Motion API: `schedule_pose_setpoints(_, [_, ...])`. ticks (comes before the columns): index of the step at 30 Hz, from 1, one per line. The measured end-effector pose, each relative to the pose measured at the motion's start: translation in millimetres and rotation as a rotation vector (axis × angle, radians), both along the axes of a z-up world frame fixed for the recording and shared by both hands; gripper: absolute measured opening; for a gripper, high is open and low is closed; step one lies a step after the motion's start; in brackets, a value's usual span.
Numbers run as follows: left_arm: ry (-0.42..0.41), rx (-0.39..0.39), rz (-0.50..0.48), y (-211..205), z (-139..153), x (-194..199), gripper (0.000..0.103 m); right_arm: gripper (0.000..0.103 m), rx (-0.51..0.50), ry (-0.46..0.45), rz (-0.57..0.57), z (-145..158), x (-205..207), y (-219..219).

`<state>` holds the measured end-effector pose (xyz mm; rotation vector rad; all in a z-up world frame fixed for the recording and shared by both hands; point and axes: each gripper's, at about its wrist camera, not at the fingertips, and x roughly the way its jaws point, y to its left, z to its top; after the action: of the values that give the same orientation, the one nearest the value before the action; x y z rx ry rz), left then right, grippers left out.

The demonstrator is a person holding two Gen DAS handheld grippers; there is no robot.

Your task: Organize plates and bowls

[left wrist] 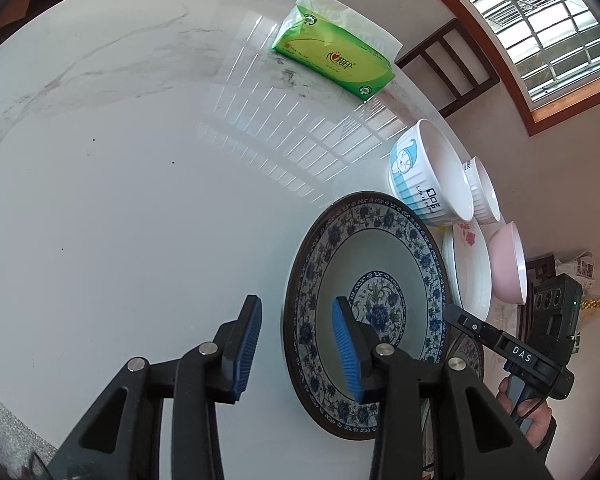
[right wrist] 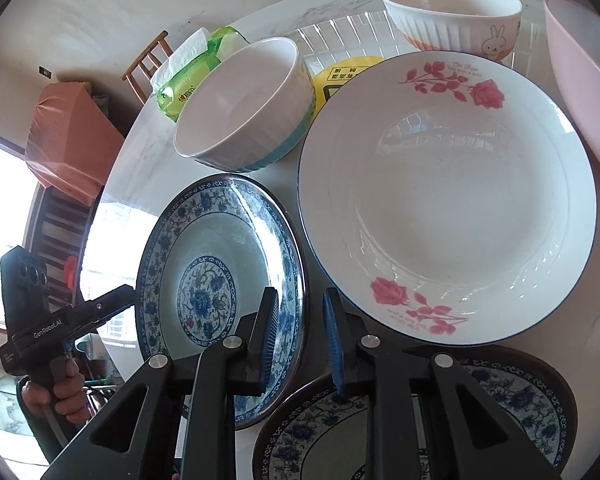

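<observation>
Jaws of the left gripper point(left wrist: 296, 344) and right gripper point(right wrist: 300, 340) stand partly open astride opposite rims of one round blue-and-white floral porcelain plate point(right wrist: 220, 276), pads not visibly pressing. Beyond lie a rose-printed white plate point(right wrist: 448, 204), ribbed white bowls point(right wrist: 244, 108) and a pink bowl point(left wrist: 508, 268), spread unstacked over the white marble bench point(left wrist: 140, 200). Sorting looks barely begun.

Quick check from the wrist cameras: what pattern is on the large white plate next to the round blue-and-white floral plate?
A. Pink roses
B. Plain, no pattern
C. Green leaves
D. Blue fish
A: the large white plate carries pink rose sprays near its far and near rims, beside the round blue-and-white floral plate.
</observation>
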<state>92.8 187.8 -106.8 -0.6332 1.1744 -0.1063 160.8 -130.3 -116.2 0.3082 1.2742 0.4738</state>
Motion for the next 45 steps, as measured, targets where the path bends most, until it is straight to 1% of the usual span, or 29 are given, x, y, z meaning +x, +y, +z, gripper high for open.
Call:
schedule_pose_setpoints(2, [0.002, 0.007, -0.007, -0.4, -1.9, 1.6, 0.036, 0.022, 0.001, 0.0, 0.004, -2.0, 2.5, 0.3])
schedule_pose_setpoints(8, [0.01, -0.006, -0.031, -3.7, -8.0, 4.3, 0.019, 0.017, 0.01, 0.013, 0.012, -7.9, 5.8, -0.6])
schedule_pose_setpoints(10, [0.01, 0.006, -0.037, -4.9, -9.2, 4.8, 0.018, 0.013, 0.009, 0.009, 0.02, -7.2, 6.1, 1.6])
schedule_pose_setpoints(12, [0.008, 0.024, -0.04, -5.3, -9.3, 4.6, 0.013, 0.013, -0.006, 0.002, 0.028, -5.7, 5.0, 3.7])
schedule_pose_setpoints(13, [0.008, 0.032, -0.043, -5.3, -9.1, 4.4, 0.012, 0.014, -0.014, -0.002, 0.028, -4.9, 4.3, 4.5])
schedule_pose_setpoints(19, [-0.007, 0.052, -0.039, 5.3, -2.7, -1.1, 0.012, 0.014, -0.025, -0.016, 0.038, 3.0, -4.9, 13.7])
schedule_pose_setpoints(25, [-0.037, 0.092, -0.028, 24.3, 11.7, -14.3, 0.012, 0.014, -0.011, -0.033, 0.041, 13.3, -19.5, 32.1])
schedule_pose_setpoints(30, [-0.045, 0.144, -0.017, 41.0, 18.1, -26.3, 0.013, 0.014, 0.009, -0.029, 0.04, 12.7, -39.2, 48.8])
schedule_pose_setpoints(37, [-0.041, 0.155, 0.006, 62.6, 14.9, -40.1, 0.012, 0.014, 0.032, 0.0, 0.047, 5.4, -58.1, 70.2])
schedule_pose_setpoints(45, [-0.037, 0.145, 0.01, 70.1, 4.2, -40.7, 0.013, 0.014, 0.032, -0.008, 0.035, 3.4, -66.4, 77.1])
